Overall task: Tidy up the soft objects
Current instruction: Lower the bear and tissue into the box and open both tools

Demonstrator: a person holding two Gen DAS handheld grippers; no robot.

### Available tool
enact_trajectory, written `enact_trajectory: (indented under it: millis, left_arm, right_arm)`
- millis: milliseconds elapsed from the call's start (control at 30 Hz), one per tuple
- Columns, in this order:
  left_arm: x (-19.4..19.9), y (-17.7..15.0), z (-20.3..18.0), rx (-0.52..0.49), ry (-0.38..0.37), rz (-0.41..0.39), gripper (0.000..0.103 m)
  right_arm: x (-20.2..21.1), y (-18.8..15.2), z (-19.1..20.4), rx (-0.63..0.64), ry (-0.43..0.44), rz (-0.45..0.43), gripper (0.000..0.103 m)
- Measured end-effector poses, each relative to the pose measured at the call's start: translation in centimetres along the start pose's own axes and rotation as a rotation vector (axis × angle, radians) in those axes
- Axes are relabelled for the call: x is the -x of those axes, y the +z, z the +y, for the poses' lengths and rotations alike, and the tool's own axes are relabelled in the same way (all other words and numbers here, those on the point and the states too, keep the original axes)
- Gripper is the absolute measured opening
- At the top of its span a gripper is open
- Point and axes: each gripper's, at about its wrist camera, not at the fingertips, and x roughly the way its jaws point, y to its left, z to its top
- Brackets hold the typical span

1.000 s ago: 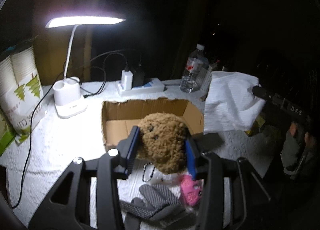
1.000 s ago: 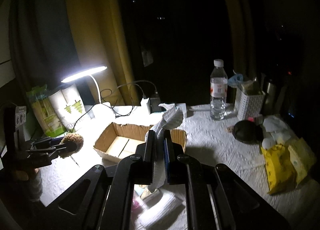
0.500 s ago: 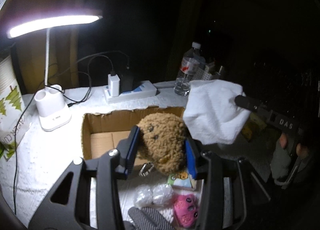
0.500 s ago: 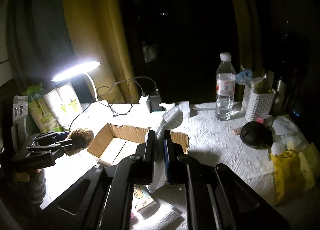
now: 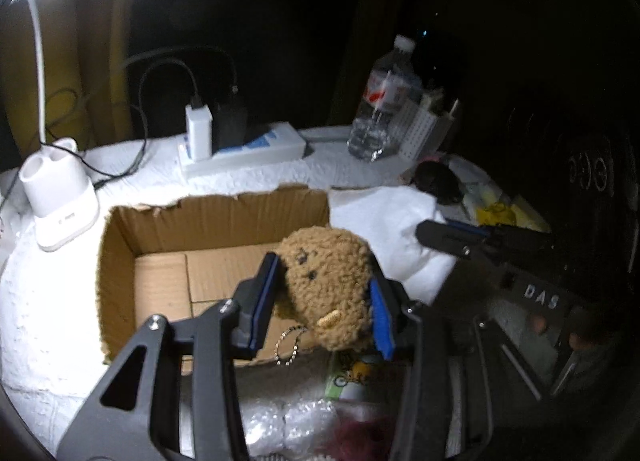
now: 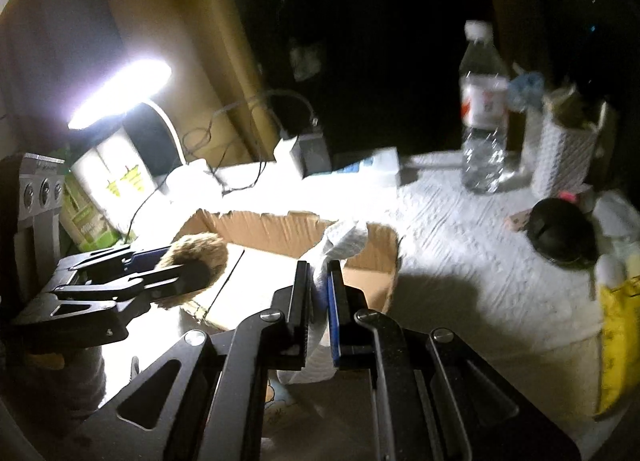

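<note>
1. We found the worktop (image 5: pixel 48 301) covered in white textured paper, lit by a desk lamp (image 6: pixel 120 91) at its far left.
2. We noted an open cardboard box (image 5: pixel 160 229) at the middle of the worktop, its floor bare.
3. We observed the white cloth (image 5: pixel 384 221) pinched in the right gripper (image 6: pixel 318 301), jaws fully closed on one bunched fold, the rest hanging limp at the box's right wall. We judged it light and shapeless; any fold serves as a hold.
4. We observed the brown plush toy (image 5: pixel 328 281) clamped across its sides by the left gripper (image 5: pixel 320 305), jaws partly open around it, above the box's near edge. We judged it light, compressible and non-slip; hold the body, not the dangling bead chain (image 5: pixel 288 345).
</note>
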Motion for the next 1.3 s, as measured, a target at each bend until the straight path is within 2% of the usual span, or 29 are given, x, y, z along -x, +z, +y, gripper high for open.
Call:
enact_trajectory:
  millis: [433,533,733,900,1000,1033,1067,1133,1200,1233,1300]
  left_arm:
    - [-4.5,-0.4,0.6,0.033,-0.003,0.096,0.044]
    - [-5.3,-0.5,0.7,0.043,0.004,0.115,0.045]
    - [-6.6,-0.7,0.6,0.048,0.007,0.171,0.046]
    - [-6.8,-0.5,0.7,0.062,0.008,0.184,0.052]
    - [-6.5,-0.5,0.6,0.055,0.02,0.179,0.053]
    - [-6.4,-0.5,0.5,0.054,0.021,0.18,0.054]
    - [-6.3,-0.5,0.5,0.053,0.018,0.179,0.054]
    - [-5.8,-0.5,0.3,0.049,0.012,0.17,0.055]
    - [-5.4,-0.4,0.2,0.046,0.007,0.161,0.062]
    - [-5.1,-0.4,0.2,0.05,0.0,0.152,0.071]
    - [-4.5,-0.4,0.0,0.056,-0.012,0.138,0.073]
  right_arm:
    - [-4.7,-0.8,-1.5,-0.009,-0.014,0.08,0.009]
    - [-6.0,-1.1,-1.4,0.014,-0.048,0.1,0.009]
    - [-6.7,-1.4,-0.6,0.077,-0.09,0.102,0.009]
    - [-6.4,-1.2,-0.8,0.065,-0.084,0.111,0.01]
    - [-5.7,-1.0,-0.5,0.08,-0.109,0.095,0.018]
    - [-5.5,-0.9,-0.4,0.088,-0.123,0.088,0.026]
    - [-5.2,-0.8,-0.2,0.096,-0.141,0.08,0.03]
    - [-4.6,-0.7,-0.2,0.101,-0.158,0.07,0.031]
    - [-4.0,-0.5,-0.2,0.102,-0.174,0.059,0.034]
    - [-3.7,-0.5,-0.2,0.101,-0.18,0.054,0.037]
    - [-2.8,-0.5,-0.2,0.096,-0.186,0.039,0.04]
